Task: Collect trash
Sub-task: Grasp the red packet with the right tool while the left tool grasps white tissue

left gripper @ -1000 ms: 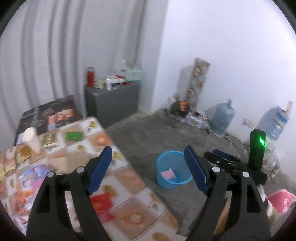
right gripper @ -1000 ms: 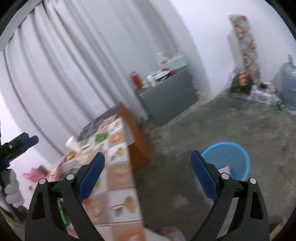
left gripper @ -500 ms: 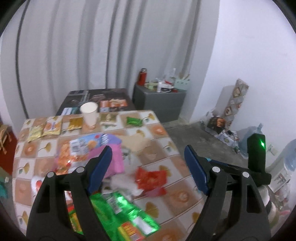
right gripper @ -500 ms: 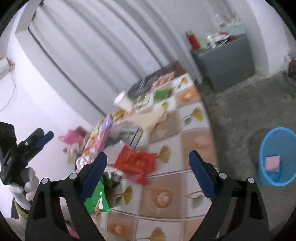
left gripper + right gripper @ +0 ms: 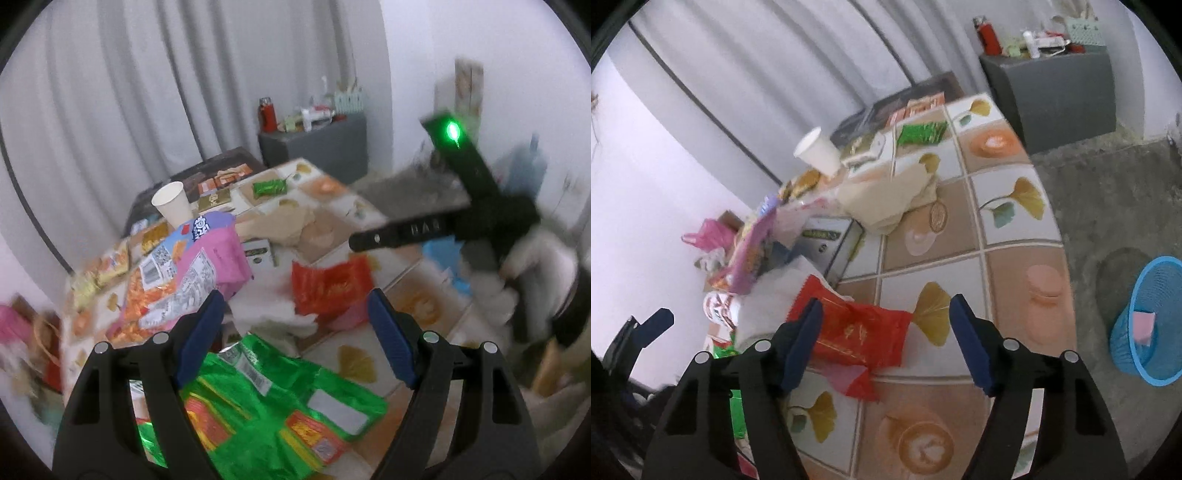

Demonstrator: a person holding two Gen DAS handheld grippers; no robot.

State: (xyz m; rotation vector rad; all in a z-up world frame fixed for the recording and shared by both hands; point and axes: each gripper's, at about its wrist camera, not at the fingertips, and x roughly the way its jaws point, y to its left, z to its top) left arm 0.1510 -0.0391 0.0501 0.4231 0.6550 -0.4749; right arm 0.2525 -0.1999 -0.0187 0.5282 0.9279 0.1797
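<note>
The tiled table [image 5: 1015, 206] is littered with wrappers. A red wrapper [image 5: 857, 332] lies near its front edge, and my right gripper [image 5: 886, 339] hovers just over it. Its jaws are closing with the wrapper below and between them, and the pads are not pressing on it. My left gripper [image 5: 295, 332] stands wide and narrows slightly above a white tissue [image 5: 269, 314] and a big green wrapper [image 5: 277, 406], holding nothing. The red wrapper [image 5: 328, 284] lies just beyond the left gripper. The blue basket [image 5: 1148, 325] on the floor at right holds a pink scrap.
A paper cup [image 5: 820, 151], a pink snack bag [image 5: 218, 266], a beige paper bag [image 5: 886, 199] and a small green packet [image 5: 919, 133] lie further back. A grey cabinet [image 5: 1052, 85] stands behind the table, and curtains hang along the wall.
Both views have swung from the floor and blue basket onto the table. Both grippers have come down closer to the wrappers. The right jaws stand narrower than before.
</note>
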